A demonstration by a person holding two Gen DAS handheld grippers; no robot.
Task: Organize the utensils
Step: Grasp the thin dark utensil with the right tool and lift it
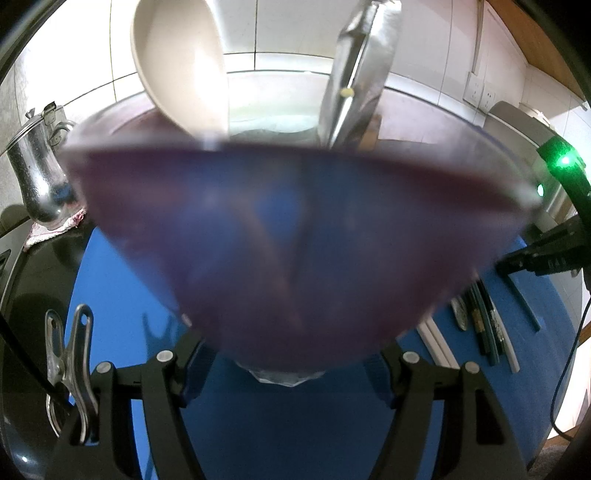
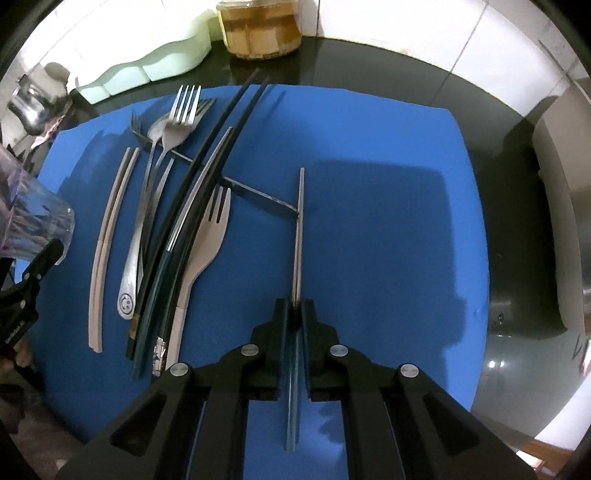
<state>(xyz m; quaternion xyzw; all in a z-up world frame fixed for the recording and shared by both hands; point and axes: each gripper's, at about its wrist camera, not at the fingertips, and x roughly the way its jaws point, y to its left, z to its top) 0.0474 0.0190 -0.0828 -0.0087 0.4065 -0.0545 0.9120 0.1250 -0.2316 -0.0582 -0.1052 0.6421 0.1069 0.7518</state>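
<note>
Your right gripper [image 2: 294,308] pinches 1 chopstick [image 2: 300,236] mid-mat [image 2: 388,258]; remaining utensils [image 2: 166,229] crowd the mat's left edge. Your left gripper [image 1: 284,363] clamps the tilted glass [image 1: 291,236]; tipping further could spill its spoon [image 1: 177,62].

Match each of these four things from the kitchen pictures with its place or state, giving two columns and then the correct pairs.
Things:
1. glass cup
2. metal chopsticks
3. beige fork
4. jar

Places or states:
A. lying flat on the blue mat among other cutlery
B. clamped in the right gripper
C. standing on the dark counter by the tiled wall
D. held in the left gripper, with utensils standing in it

Pairs: 1-D, 2-B, 3-A, 4-C
</note>
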